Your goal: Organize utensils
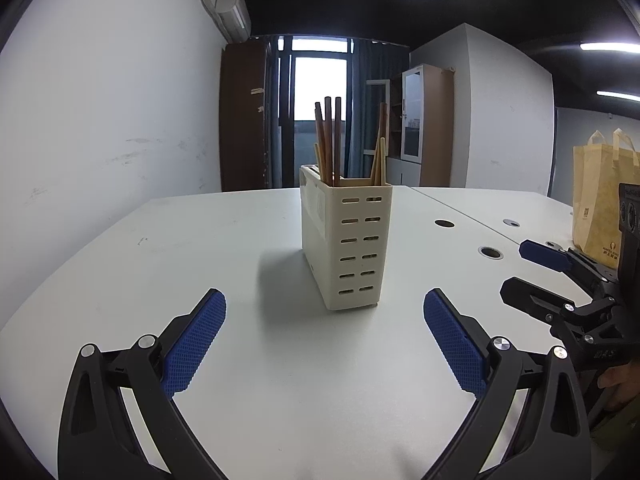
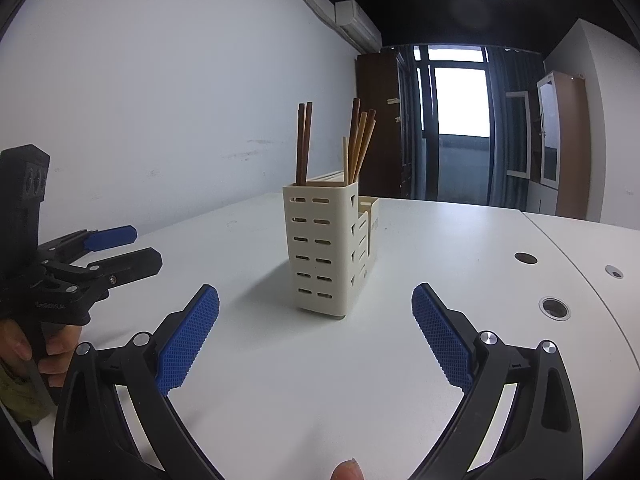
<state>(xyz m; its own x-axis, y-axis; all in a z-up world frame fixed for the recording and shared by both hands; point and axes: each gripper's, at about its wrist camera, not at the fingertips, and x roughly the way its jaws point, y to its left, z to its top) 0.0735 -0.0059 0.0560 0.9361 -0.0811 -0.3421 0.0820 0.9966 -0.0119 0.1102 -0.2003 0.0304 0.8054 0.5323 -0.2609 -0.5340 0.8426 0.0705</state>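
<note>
A cream slotted utensil holder (image 1: pixel 346 240) stands upright on the white table (image 1: pixel 160 264), with several brown and pale chopsticks (image 1: pixel 329 140) standing in it. My left gripper (image 1: pixel 324 312) is open and empty, a short way in front of the holder. The holder also shows in the right wrist view (image 2: pixel 324 248) with its chopsticks (image 2: pixel 356 140). My right gripper (image 2: pixel 316 308) is open and empty, just in front of the holder. Each gripper shows in the other's view: the right one (image 1: pixel 520 276) at the right edge, the left one (image 2: pixel 132 246) at the left edge.
A yellow paper bag (image 1: pixel 600 196) stands on the table at the far right. Round cable holes (image 1: pixel 491 253) dot the table's right side, by a seam between two desks. A white wall runs along the left. A cabinet and a window are at the back.
</note>
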